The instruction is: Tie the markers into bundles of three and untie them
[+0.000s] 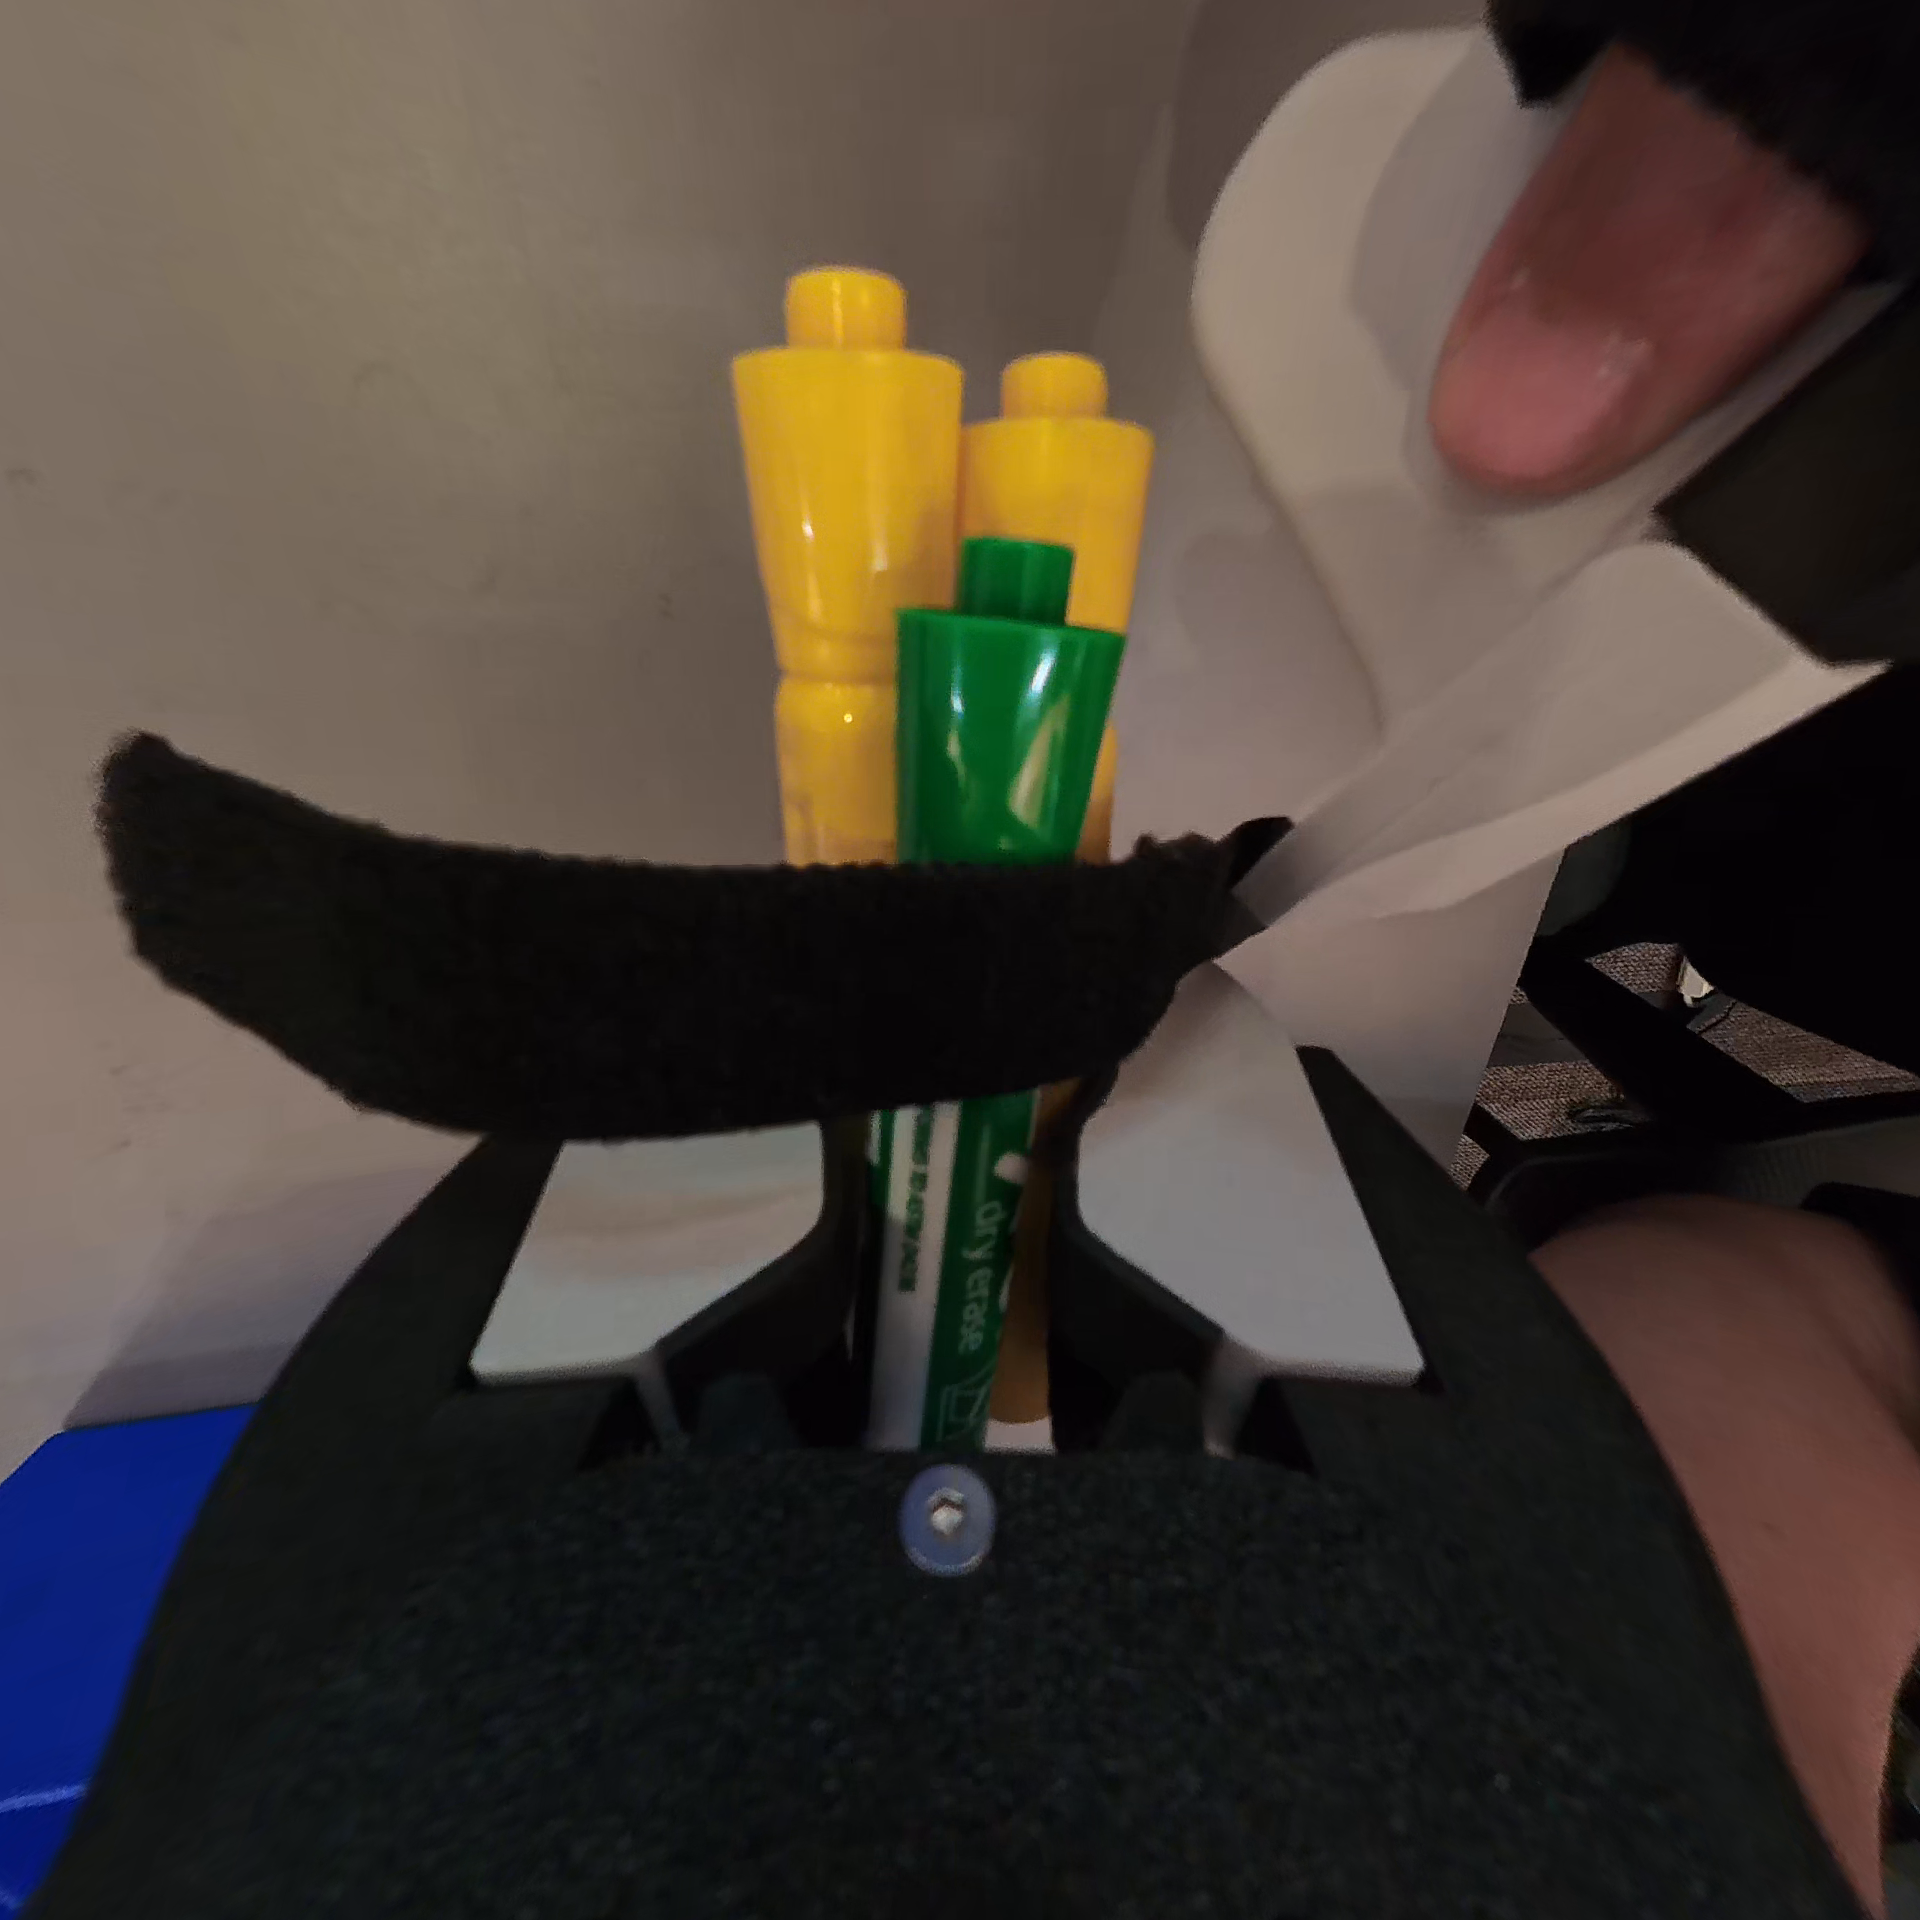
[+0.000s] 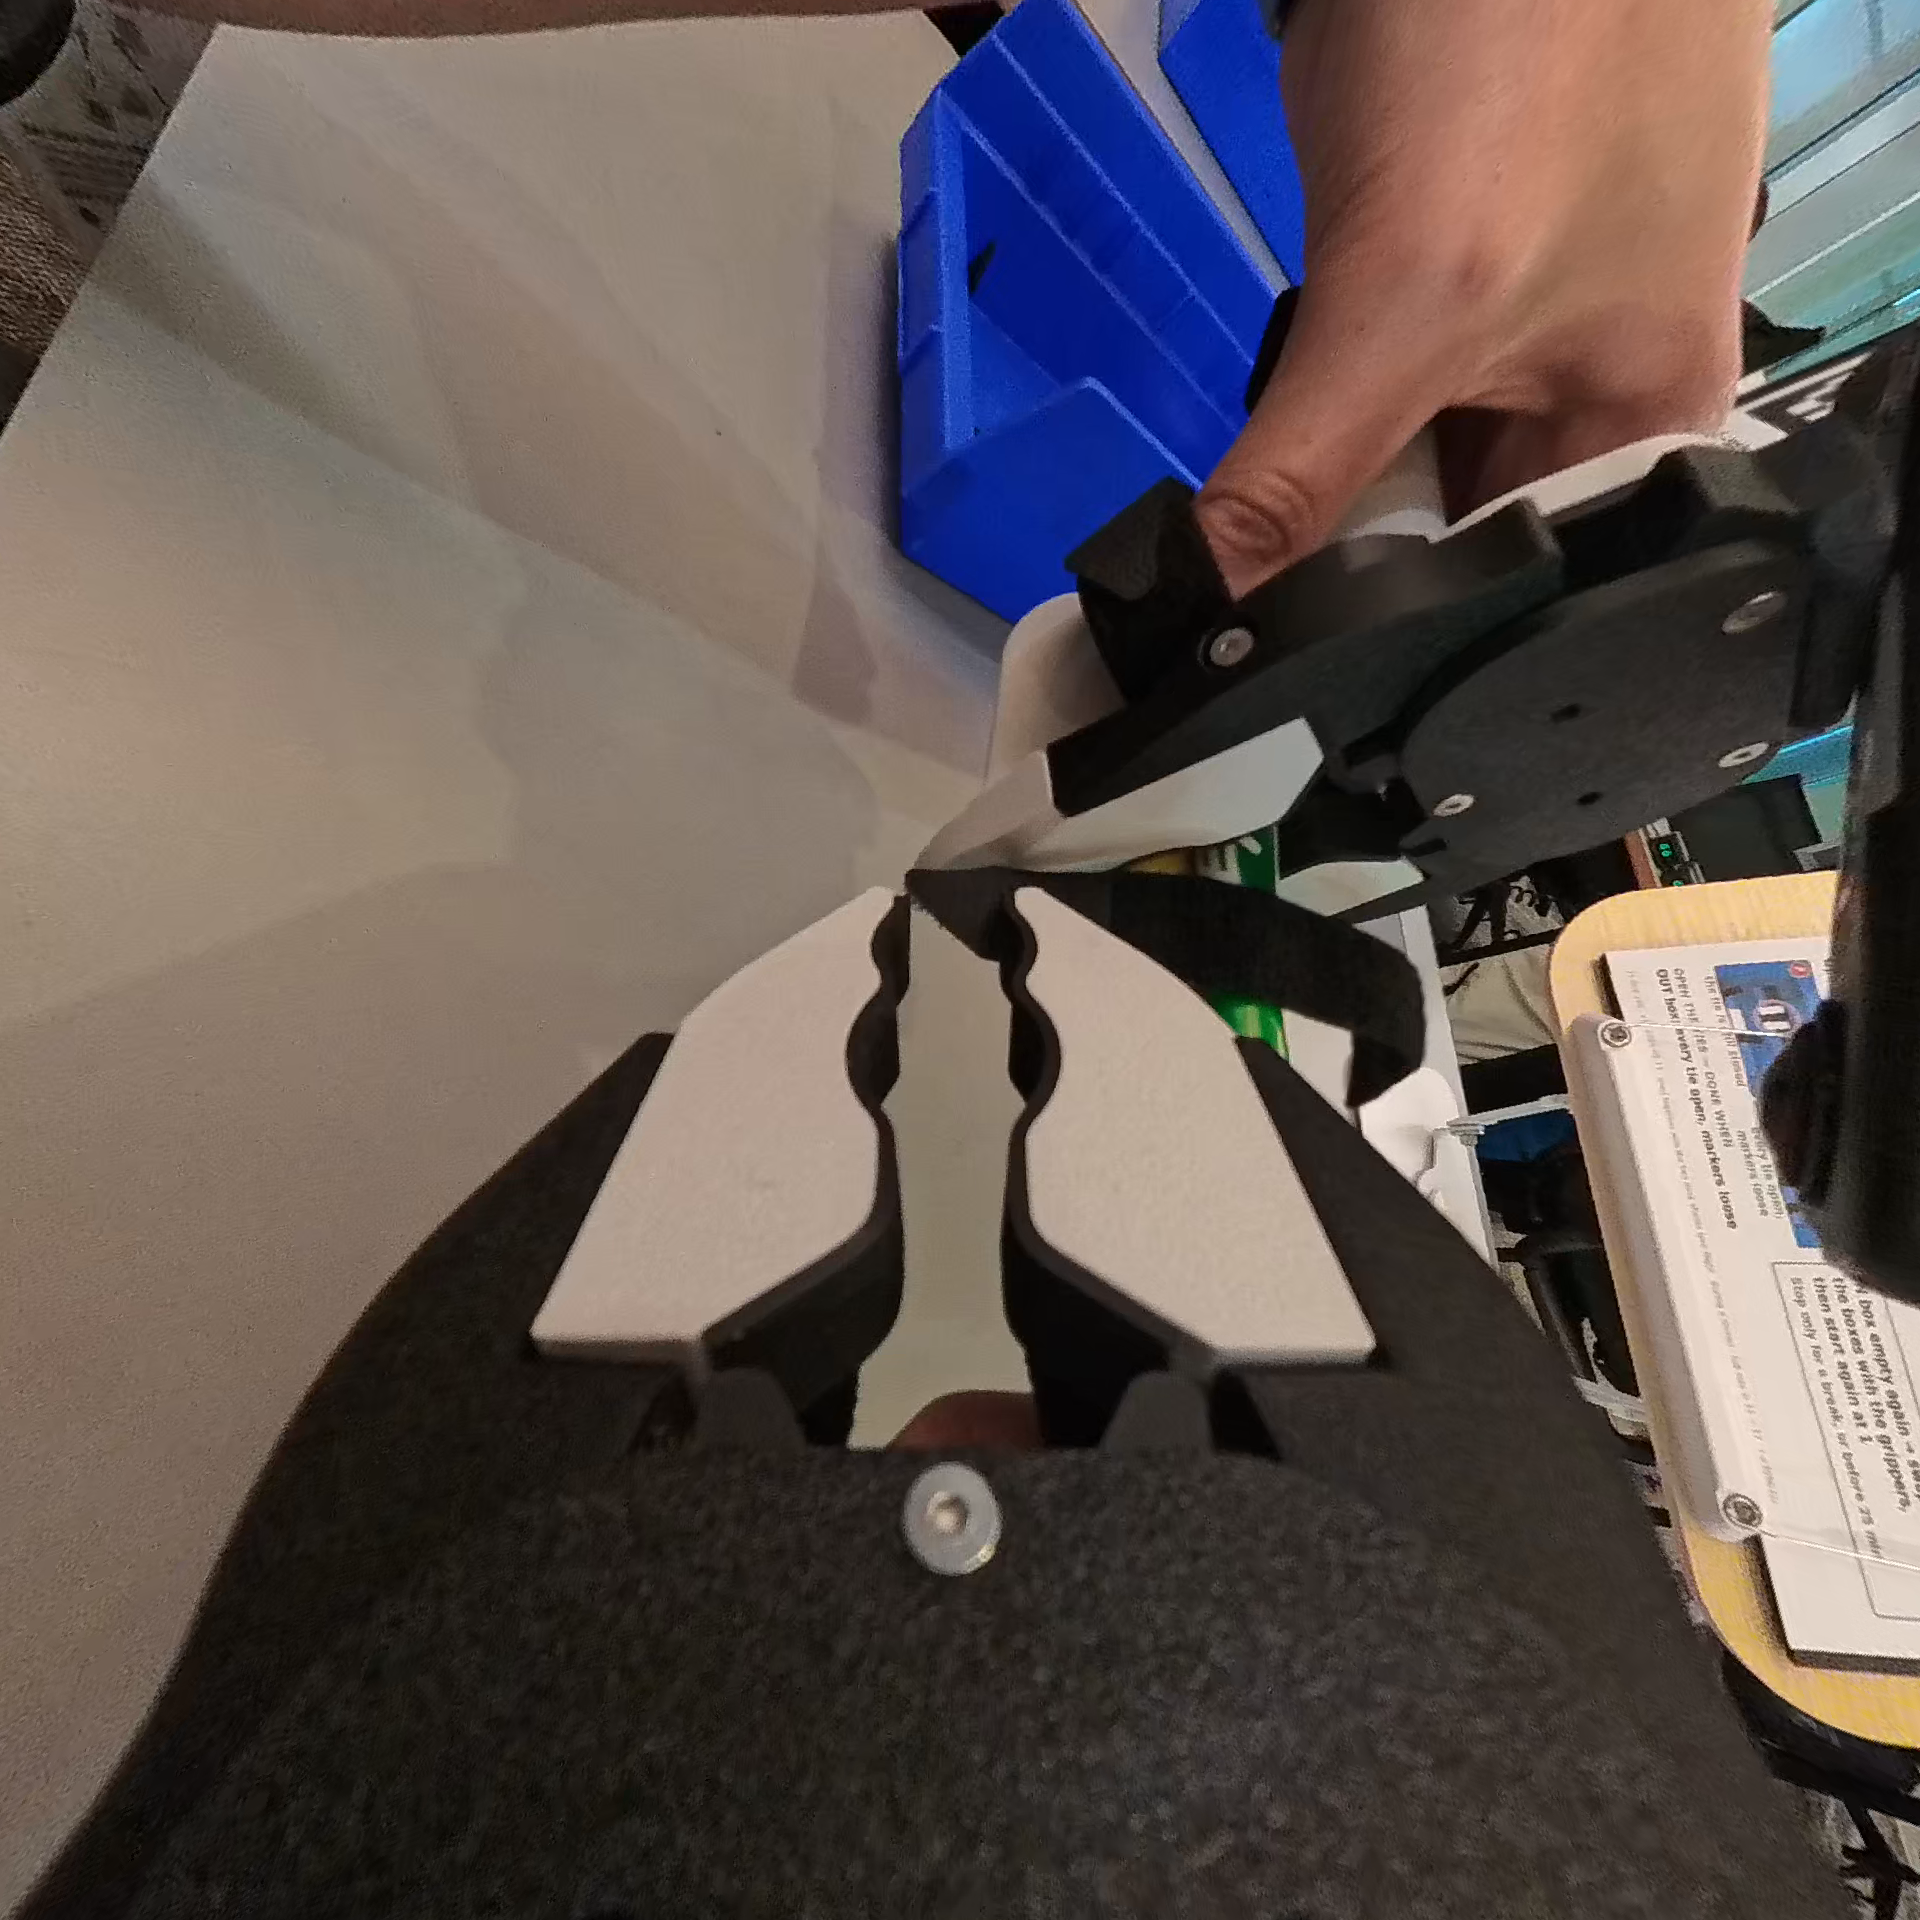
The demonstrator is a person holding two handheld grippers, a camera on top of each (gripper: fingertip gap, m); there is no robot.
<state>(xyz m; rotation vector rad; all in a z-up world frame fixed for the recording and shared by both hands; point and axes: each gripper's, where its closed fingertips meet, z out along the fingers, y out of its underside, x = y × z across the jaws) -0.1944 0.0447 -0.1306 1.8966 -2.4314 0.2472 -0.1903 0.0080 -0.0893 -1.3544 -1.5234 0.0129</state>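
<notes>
I am holding three capped plastic markers upright in my left gripper (image 1: 956, 1226), its black jaws closing on the barrels: two yellow markers (image 1: 847, 582) standing side by side at the back and one green marker with a white printed barrel (image 1: 997, 790) in front, all touching. One black fuzzy hook-and-loop strap (image 1: 582, 966) is crossing in front of them just above the jaws; its left end is hanging free in open air, with bare room to that side over the pale tabletop (image 1: 312, 416).

My right gripper (image 2: 940, 904) is pinching the strap's other end at its very fingertips, the white-faced fingers (image 2: 1164, 1122) nearly meeting there while a narrow gap is showing further back. From that pinch the strap is curving away to the right, around the green marker under the left tool.

Two blue plastic bins (image 2: 1049, 343) are sitting beyond, near the table's far edge. A wooden board carrying one printed sheet (image 2: 1766, 1299) is lying close on the right, leaving little room there.
</notes>
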